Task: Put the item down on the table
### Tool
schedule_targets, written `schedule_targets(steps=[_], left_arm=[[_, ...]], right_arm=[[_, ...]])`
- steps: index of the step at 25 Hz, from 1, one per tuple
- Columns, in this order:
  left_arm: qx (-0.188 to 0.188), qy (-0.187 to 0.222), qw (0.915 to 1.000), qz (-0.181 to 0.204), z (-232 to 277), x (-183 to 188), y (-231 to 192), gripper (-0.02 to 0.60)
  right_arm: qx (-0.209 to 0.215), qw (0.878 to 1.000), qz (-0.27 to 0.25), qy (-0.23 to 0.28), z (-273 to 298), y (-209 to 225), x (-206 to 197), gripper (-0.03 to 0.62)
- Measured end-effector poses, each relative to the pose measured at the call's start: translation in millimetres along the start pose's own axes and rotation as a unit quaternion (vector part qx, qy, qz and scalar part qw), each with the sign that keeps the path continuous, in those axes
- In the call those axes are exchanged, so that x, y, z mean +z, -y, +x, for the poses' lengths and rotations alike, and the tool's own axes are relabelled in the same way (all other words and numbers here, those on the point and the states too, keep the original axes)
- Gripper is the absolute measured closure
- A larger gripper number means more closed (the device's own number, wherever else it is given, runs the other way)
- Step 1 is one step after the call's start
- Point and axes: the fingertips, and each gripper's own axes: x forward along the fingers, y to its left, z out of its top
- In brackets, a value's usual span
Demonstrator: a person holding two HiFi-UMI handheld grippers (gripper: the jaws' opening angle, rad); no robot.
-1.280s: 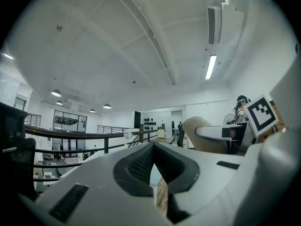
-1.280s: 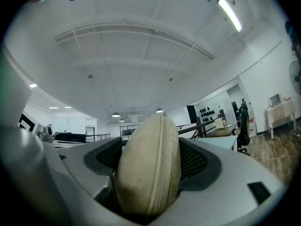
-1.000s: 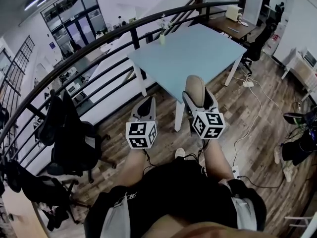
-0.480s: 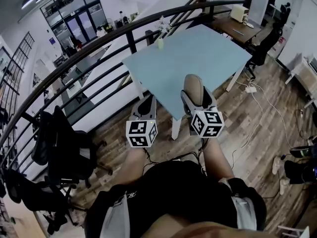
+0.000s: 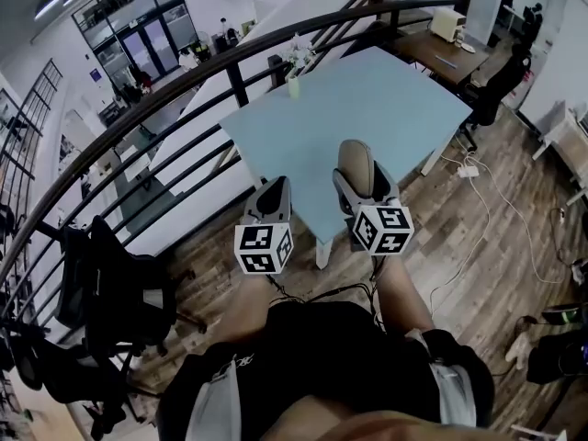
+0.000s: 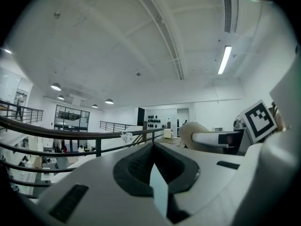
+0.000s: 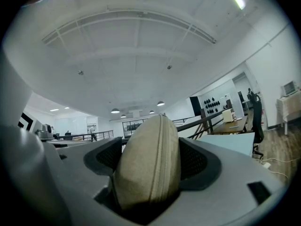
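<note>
A beige oval zip case (image 5: 356, 161) stands on edge between the jaws of my right gripper (image 5: 364, 180), which is shut on it. The right gripper view shows the case (image 7: 148, 166) filling the jaws, zip seam facing the camera. The case is held in the air over the near corner of a light blue table (image 5: 386, 99), which also shows at the right of that view (image 7: 233, 142). My left gripper (image 5: 273, 191) hangs beside it to the left, shut and holding nothing. In the left gripper view its pads (image 6: 141, 161) meet, and the case (image 6: 194, 132) shows to the right.
A black railing (image 5: 184, 95) curves along the table's left side, above a lower floor. A small pale vase (image 5: 294, 85) stands at the table's far edge. Black office chairs (image 5: 110, 283) are at the left. Cables (image 5: 478, 191) lie on the wood floor at the right.
The table has slid nearer in the head view, so both grippers now hang over its near corner. Their pose and the hold on the case are unchanged.
</note>
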Motion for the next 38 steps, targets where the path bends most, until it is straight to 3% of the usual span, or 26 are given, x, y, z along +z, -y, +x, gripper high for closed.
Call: schedule_targets(steps=[19,24,38], left_arm=[[-0.026,-0.032,0.9991,-0.010,74,-20,-53,0.571],[-0.022,-0.039,0.9990,-0.007,82,-21,-67,0.571],[0.006,-0.059,0.9982,-0.004,96,-30,-110,0.571]], right_arm=[[-0.045,0.996,0.022,-0.071,92,37,-70,0.215],[-0.053,0.993,0.058,-0.093,113,50,-91,0.214],[-0.058,0.978,0.078,-0.183,171,68,-179,0.215]])
